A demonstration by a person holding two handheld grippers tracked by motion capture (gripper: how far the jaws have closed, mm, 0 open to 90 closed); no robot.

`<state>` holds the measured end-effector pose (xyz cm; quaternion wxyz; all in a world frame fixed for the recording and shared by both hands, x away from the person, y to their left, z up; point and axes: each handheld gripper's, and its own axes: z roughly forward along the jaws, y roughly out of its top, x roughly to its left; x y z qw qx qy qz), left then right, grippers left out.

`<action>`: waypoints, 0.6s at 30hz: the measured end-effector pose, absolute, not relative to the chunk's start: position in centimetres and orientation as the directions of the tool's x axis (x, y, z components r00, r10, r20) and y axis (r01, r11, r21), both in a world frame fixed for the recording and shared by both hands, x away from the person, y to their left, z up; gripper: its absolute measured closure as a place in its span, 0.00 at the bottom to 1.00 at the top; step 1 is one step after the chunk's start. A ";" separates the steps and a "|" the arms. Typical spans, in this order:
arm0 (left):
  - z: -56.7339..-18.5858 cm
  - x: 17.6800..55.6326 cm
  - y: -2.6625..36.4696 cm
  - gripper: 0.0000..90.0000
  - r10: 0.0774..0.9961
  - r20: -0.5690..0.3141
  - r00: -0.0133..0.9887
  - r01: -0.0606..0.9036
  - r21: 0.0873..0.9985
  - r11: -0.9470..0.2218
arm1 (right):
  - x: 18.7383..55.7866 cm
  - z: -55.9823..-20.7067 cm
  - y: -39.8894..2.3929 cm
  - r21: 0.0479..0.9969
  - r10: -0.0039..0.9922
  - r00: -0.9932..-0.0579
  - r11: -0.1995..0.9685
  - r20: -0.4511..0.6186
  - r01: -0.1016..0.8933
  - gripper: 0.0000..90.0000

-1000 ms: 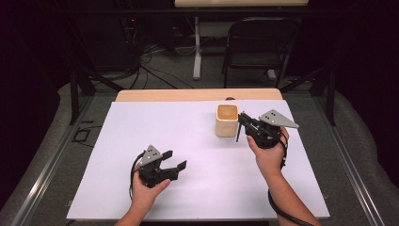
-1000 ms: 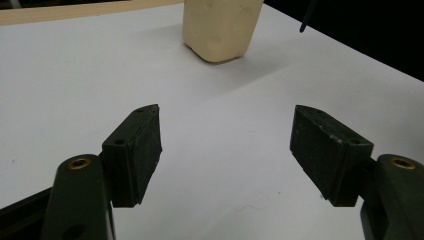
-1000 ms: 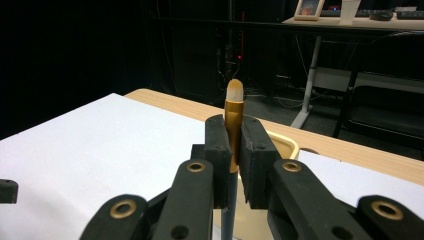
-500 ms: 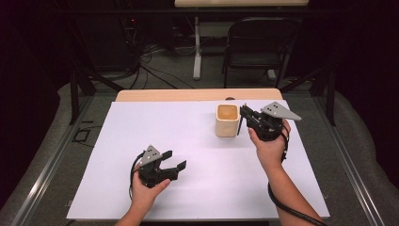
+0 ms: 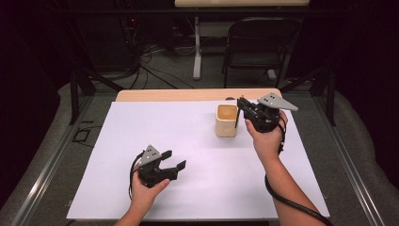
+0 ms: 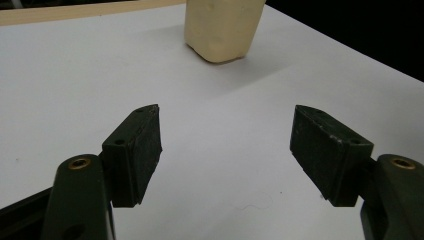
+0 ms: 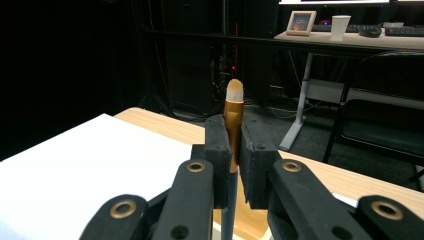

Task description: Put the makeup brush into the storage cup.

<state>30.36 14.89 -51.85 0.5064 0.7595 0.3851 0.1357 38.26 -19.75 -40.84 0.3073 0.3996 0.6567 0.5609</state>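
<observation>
While the left tool [image 5: 175, 160] is sitting low and left of centre in the high view, just above the white paper-covered tabletop [image 5: 188, 136], its two black jaws are standing wide apart with nothing between them. Seen from the left gripper view, those jaws are framing bare white surface, and the cream-coloured, square-sided cup [image 6: 222, 27] is standing at the top centre of that frame, well apart from them.

Moving rightward in the high view, the same cup [image 5: 226, 121] is resting upright on the tabletop, right of centre and toward the far edge, its open top showing a tan inside. Just beside it on the right, the right tool [image 5: 241, 104] is hovering above the cup's right rim, held up by the person's right hand [image 5: 266, 139]. Its jaws are clamping a thin brush with a dark handle, a gold metal ferrule and a pale rounded tip [image 7: 233, 112]; in the right gripper view the brush is standing upright at the frame's centre, its tip rising above the closed pads while the handle is running down toward the cup's tan inside below.
</observation>
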 end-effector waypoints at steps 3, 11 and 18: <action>-51.8 30.3 14.9 0.32 0.722 -0.186 0.666 0.448 0.874 -0.188 | 38.6 -40.6 -19.6 0.982 0.869 -0.492 0.050 0.046 0.180 0.93; -51.8 30.3 14.9 0.32 0.724 -0.186 0.664 0.449 0.874 -0.187 | 39.1 -39.8 -19.1 0.983 0.871 -0.491 0.064 0.029 0.172 0.93; -51.8 30.4 15.0 0.32 0.725 -0.188 0.663 0.447 0.876 -0.182 | 39.8 -39.0 -18.5 0.983 0.873 -0.488 0.078 0.012 0.164 0.93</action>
